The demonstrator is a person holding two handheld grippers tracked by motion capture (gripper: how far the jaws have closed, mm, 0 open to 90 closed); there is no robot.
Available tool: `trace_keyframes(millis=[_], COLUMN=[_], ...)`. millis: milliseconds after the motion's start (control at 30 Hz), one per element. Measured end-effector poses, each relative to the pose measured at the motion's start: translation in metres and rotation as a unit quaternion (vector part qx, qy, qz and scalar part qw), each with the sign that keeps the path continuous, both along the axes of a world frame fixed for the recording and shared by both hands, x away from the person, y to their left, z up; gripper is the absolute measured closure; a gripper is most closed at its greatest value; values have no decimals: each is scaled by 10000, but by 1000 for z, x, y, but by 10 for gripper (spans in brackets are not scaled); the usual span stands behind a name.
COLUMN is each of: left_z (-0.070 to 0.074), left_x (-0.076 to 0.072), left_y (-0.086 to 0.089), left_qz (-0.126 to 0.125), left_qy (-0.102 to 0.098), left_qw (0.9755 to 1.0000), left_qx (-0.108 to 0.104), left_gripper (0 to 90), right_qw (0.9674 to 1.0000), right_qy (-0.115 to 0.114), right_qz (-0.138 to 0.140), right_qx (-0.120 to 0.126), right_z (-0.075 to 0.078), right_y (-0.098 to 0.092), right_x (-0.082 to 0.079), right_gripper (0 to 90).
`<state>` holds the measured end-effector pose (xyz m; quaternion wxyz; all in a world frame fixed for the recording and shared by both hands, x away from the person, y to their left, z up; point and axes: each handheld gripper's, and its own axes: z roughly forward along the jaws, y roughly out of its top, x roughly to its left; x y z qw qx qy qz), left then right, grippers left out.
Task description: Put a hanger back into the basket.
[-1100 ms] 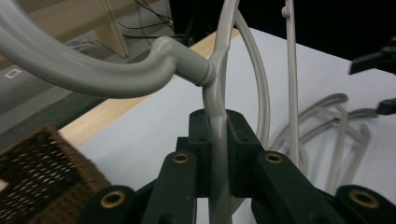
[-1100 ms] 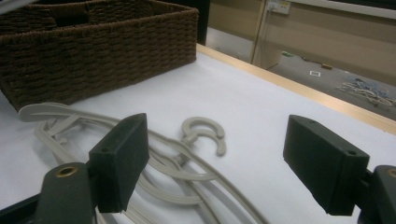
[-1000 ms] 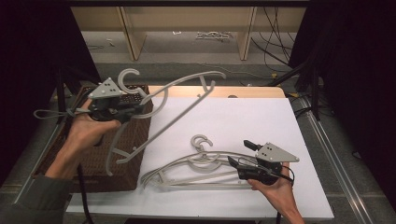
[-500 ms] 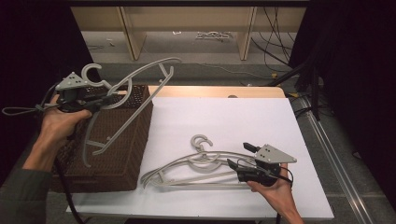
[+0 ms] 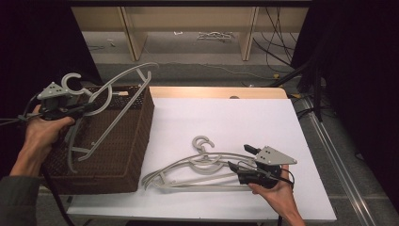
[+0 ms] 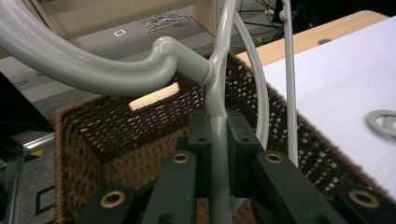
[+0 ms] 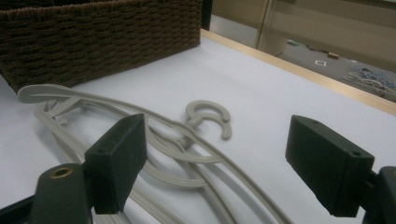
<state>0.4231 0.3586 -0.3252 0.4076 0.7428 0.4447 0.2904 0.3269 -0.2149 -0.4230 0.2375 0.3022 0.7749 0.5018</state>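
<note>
Jaws, left gripper [image 6: 218, 140]: we're clamped on a grey plastic hanger [image 5: 110, 96] over the brown wicker basket [image 5: 117, 160].
Jaws, right gripper [image 7: 215, 158]: we're spread wide, empty.

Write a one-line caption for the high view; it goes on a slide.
Left gripper holds a grey hanger over the wicker basket; open right gripper beside hangers on the white table.

A grey plastic hanger [image 5: 110, 101] is hanging tilted over the brown wicker basket [image 5: 120, 165]; two more hangers [image 5: 197, 167] are lying stacked on the white table [image 5: 226, 117].
</note>
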Motion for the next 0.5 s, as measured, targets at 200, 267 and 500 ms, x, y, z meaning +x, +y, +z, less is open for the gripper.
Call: trace_keyframes(millis=[200,267,500], left_z=[-15,-18,-32], left_x=[0,-1,0], left_y=[17,21,28], left_qz=[102,165,165], left_qy=[77,94,312], left_qw=[9999,9996,9970], left_qx=[91,191,695], left_gripper=[819,819,819], right_qw=[10000,10000,10000], right_qy=[17,11,29], right_qz=[11,21,42], right_qx=[-8,3,-12], right_z=[-1,0,-1], right_y=[1,1,1], right_x=[0,0,0], right_gripper=[215,215,211])
